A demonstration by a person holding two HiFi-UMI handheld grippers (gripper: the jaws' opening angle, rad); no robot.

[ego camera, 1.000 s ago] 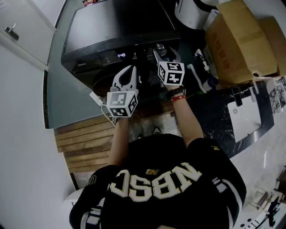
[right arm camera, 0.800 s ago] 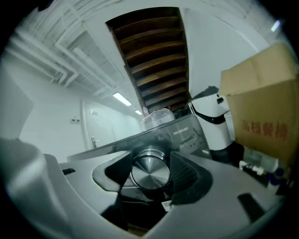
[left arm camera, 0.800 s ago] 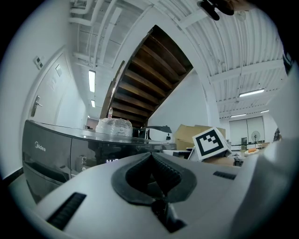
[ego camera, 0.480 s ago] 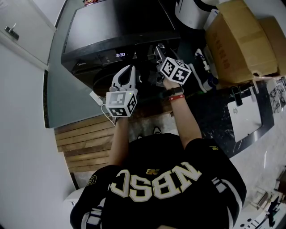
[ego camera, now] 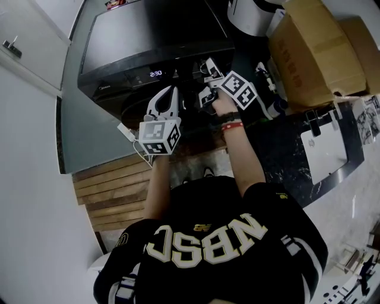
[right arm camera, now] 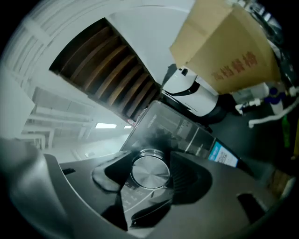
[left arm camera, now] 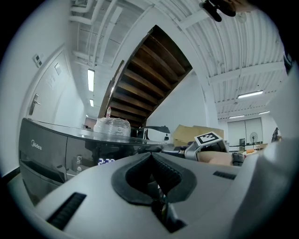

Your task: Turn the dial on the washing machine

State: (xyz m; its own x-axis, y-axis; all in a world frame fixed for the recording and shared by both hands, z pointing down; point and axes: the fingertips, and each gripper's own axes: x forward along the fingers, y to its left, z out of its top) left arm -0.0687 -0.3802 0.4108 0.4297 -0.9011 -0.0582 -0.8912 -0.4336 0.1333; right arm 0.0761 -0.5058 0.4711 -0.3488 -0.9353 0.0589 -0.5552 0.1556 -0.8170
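The dark washing machine stands in front of me, its display lit. In the right gripper view the round silver dial sits between the two dark jaws, which press on its sides. My right gripper is shut on that dial, rolled over to the right; in the head view it hides the dial. My left gripper is held a little left of it, off the panel, with its jaws shut together on nothing. The left gripper view also shows the lit display.
A large cardboard box and a white appliance stand right of the machine, with spray bottles below them. A white flat device lies on the dark marble counter. Wooden slats cover the floor at the left. A wrapped bundle sits on the machine's top.
My right gripper has rolled clockwise on the dial, its marker cube tilting to the right. The display's digits changed to 2:30. The left gripper has barely moved.
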